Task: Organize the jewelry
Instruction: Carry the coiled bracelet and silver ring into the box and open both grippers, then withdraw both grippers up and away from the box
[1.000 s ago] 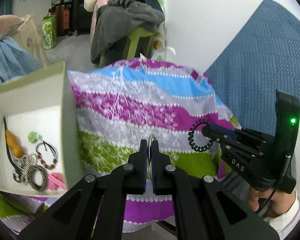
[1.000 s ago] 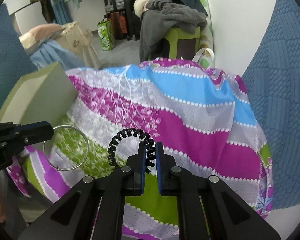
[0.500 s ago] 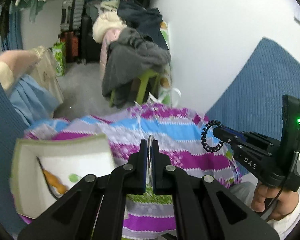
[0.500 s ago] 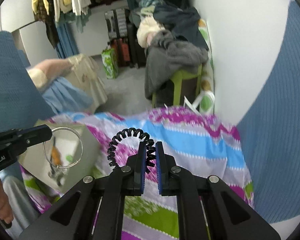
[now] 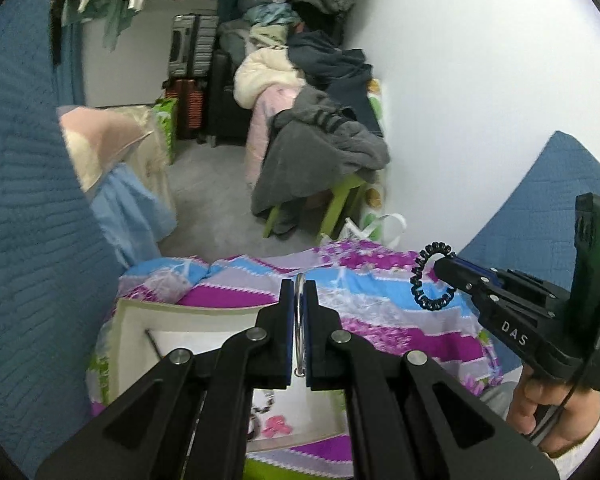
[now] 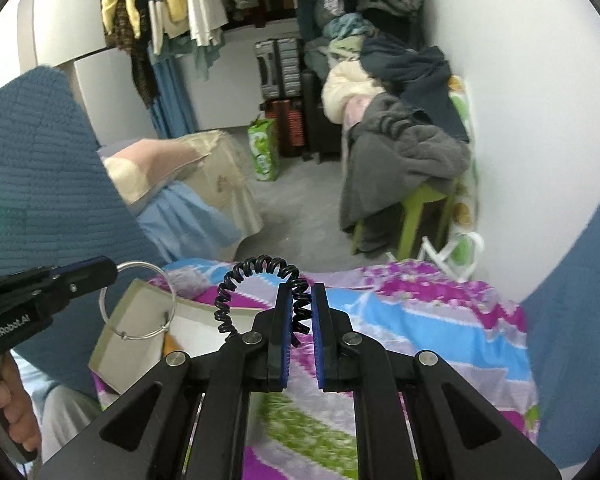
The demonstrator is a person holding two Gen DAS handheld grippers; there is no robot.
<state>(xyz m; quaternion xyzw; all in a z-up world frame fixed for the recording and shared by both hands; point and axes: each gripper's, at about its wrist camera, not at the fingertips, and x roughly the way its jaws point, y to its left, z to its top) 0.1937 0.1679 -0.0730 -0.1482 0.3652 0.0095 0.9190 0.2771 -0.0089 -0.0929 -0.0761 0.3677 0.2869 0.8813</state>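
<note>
My left gripper (image 5: 299, 286) is shut on a thin silver hoop (image 5: 299, 320), seen edge-on; the right wrist view shows the hoop (image 6: 138, 300) as a full ring at the left gripper's tip (image 6: 114, 270). My right gripper (image 6: 301, 296) is shut on a black coiled hair tie (image 6: 256, 280), which also shows in the left wrist view (image 5: 430, 280) at the right gripper's tip (image 5: 440, 266). Both are held in the air above a table with a striped cloth (image 5: 380, 312). An open box (image 5: 132, 332) with jewelry (image 5: 274, 426) lies below my left gripper.
The box (image 6: 140, 320) sits at the cloth's left side. Blue quilted fabric (image 5: 24, 240) rises on the left and right. Beyond the table stand a green stool piled with clothes (image 5: 320, 152), suitcases (image 5: 192, 80) and a white wall (image 5: 480, 100).
Both grippers have lifted up and away from the cloth with their items, so the room beyond shows. The box now lies under my left gripper.
</note>
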